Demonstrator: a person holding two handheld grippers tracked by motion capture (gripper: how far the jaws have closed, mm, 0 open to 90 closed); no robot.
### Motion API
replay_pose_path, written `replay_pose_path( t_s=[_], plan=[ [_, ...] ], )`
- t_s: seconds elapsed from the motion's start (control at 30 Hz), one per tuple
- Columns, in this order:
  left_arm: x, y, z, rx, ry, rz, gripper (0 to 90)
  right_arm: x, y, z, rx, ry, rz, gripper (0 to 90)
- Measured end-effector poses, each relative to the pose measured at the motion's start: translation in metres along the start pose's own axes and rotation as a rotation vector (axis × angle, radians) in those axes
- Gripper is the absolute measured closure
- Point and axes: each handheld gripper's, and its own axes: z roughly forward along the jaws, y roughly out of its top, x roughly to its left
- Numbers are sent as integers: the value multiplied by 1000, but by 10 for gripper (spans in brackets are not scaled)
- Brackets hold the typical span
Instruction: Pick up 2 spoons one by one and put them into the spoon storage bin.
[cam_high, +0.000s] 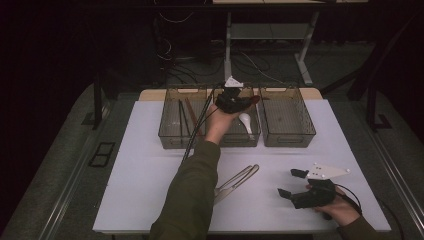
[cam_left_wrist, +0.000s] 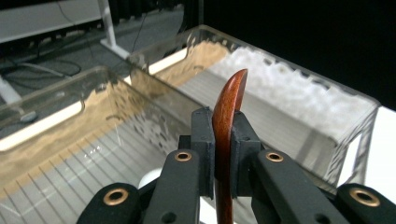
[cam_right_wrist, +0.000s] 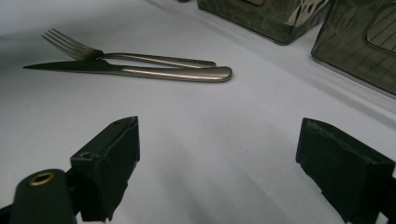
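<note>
While the right gripper (cam_high: 292, 184) rests near the table's (cam_high: 150, 190) front edge w/ jaws wide apart, knife (cam_right_wrist: 140, 71) and fork (cam_right_wrist: 140, 58) lie beyond; farther, left gripper (cam_left_wrist: 223, 140) clamps a wooden spoon (cam_left_wrist: 227, 121) over the middle bin (cam_high: 252, 137).

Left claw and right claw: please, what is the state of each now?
Left claw: closed on the brown wooden spoon, above the middle bin.
Right claw: open, holding nothing, above the table.
</note>
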Motion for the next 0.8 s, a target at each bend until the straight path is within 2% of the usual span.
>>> replay_pose_path(
  t_s=[0.13,0.17,0.2,0.3,0.4,0.43,0.47,0.5,0.53,0.57,0.63,0.73,0.8],
  plan=[
    [1,-6,7,61,21,-22,809,0,0,0,2,3,-1,133],
    [1,-7,9,67,24,-36,780,0,0,0,1,2,-1,133],
    [2,-6,9,80,36,-33,741,0,0,0,1,2,-1,133],
    [3,-6,7,70,45,-40,659,0,0,0,0,1,-1,133],
    [3,-5,6,80,39,-37,603,0,0,0,3,2,-2,133],
    [2,-5,5,79,36,-54,590,0,0,0,3,3,-2,133],
    [2,-5,5,80,25,-36,574,0,0,0,3,3,-2,133],
    [1,-4,4,80,20,-40,557,0,0,0,3,3,-2,133],
    [0,-4,3,77,18,-28,542,0,0,0,4,2,-2,133],
    [-2,-3,3,75,12,-37,526,0,0,0,5,2,-2,133],
    [-4,-1,0,74,5,-15,496,-1,0,0,5,1,-2,133],
    [-9,3,-5,59,-11,-14,458,-1,0,1,4,-1,-4,133],
    [-11,6,-11,66,-22,5,441,-1,0,1,5,0,-4,133]
  ],
)
